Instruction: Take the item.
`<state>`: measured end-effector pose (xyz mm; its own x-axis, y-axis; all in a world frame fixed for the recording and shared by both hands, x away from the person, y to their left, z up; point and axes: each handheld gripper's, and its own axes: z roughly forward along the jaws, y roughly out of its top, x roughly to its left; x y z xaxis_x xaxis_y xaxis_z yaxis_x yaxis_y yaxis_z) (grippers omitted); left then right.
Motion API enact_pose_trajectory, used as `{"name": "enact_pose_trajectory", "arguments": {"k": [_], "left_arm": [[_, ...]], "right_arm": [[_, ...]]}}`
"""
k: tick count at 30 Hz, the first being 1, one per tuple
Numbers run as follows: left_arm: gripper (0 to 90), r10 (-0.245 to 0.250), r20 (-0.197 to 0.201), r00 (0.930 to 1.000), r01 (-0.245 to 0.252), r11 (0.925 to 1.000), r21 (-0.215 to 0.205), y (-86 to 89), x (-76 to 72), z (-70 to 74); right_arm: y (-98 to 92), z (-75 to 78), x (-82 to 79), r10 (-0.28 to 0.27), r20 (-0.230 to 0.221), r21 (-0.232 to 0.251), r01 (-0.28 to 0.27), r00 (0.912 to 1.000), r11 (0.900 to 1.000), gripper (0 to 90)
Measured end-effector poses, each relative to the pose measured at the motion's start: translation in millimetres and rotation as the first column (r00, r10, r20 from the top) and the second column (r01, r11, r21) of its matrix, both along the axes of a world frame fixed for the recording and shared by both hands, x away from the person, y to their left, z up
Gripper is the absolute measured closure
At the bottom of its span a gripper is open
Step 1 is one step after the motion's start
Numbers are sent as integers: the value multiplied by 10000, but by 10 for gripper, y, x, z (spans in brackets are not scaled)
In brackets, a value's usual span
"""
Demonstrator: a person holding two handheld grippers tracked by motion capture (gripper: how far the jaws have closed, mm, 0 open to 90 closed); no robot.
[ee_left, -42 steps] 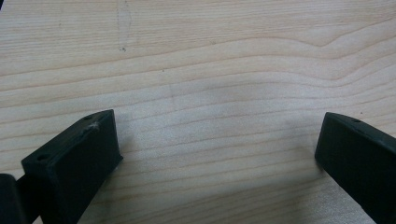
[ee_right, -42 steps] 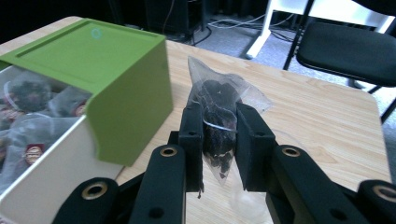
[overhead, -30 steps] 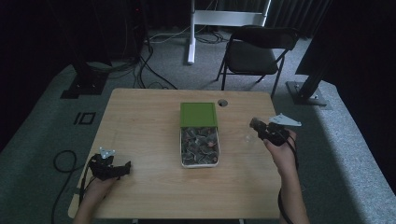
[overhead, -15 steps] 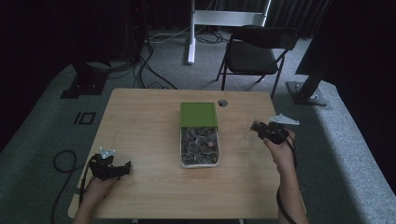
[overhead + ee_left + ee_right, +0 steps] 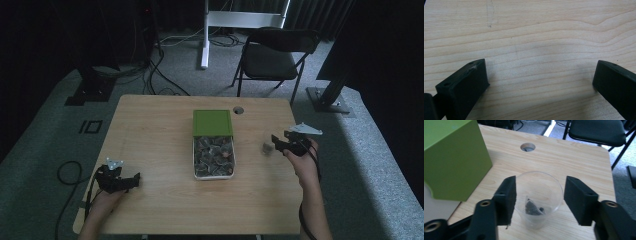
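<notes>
A clear plastic cup point(image 5: 537, 195) stands on the wooden table point(image 5: 160, 125) with a dark tea bag point(image 5: 532, 207) in its bottom. My right gripper point(image 5: 539, 197) is open, its jaws straddling the cup close to its walls, with a sliver of gap on the right side. From above, the cup point(image 5: 267, 148) sits just left of the right gripper point(image 5: 276, 142). A white tray point(image 5: 196, 160) with several tea bags lies mid-table, its green lid point(image 5: 212, 122) propped at the far end. Near the front left, my left gripper point(image 5: 134, 180) is open over bare wood point(image 5: 536, 50).
The green lid point(image 5: 451, 157) rises close to the left of the cup. A round cable hole point(image 5: 238, 110) lies behind the tray. Beyond the table's far edge stand a black folding chair point(image 5: 272, 55) and a white stand point(image 5: 205, 35).
My right gripper has sunk slightly toward the table around the cup. The left gripper has not moved.
</notes>
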<state>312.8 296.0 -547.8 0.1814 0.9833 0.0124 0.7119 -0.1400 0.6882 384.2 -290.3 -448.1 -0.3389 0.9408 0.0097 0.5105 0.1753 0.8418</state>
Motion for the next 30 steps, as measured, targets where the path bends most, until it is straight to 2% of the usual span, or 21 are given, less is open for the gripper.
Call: {"name": "enact_pose_trajectory", "arguments": {"k": [4,8,11,13,17,30], "left_arm": [[3,0,-2,10000,0,10000,-4,0,0,0],[3,0,-2,10000,0,10000,-5,0,0,0],[3,0,-2,10000,0,10000,-2,0,0,0],[3,1,-1,10000,-1,10000,-4,0,0,0],[3,-8,-10,10000,8,10000,11,1,0,0],[3,-7,-4,10000,7,10000,14,1,0,0]], "right_arm": [[-6,-11,-65,-4,-85,-44,3,10000,10000,324],[7,-42,-147,40,-140,133,-38,9999,9999,269],[16,-88,-203,-37,-142,617,45,9999,9981,203],[12,-129,-234,-151,-138,793,161,9998,9967,193],[1,-225,-293,-29,-98,882,38,9999,9961,168],[-11,-525,-478,252,-438,855,-214,9987,9961,140]]}}
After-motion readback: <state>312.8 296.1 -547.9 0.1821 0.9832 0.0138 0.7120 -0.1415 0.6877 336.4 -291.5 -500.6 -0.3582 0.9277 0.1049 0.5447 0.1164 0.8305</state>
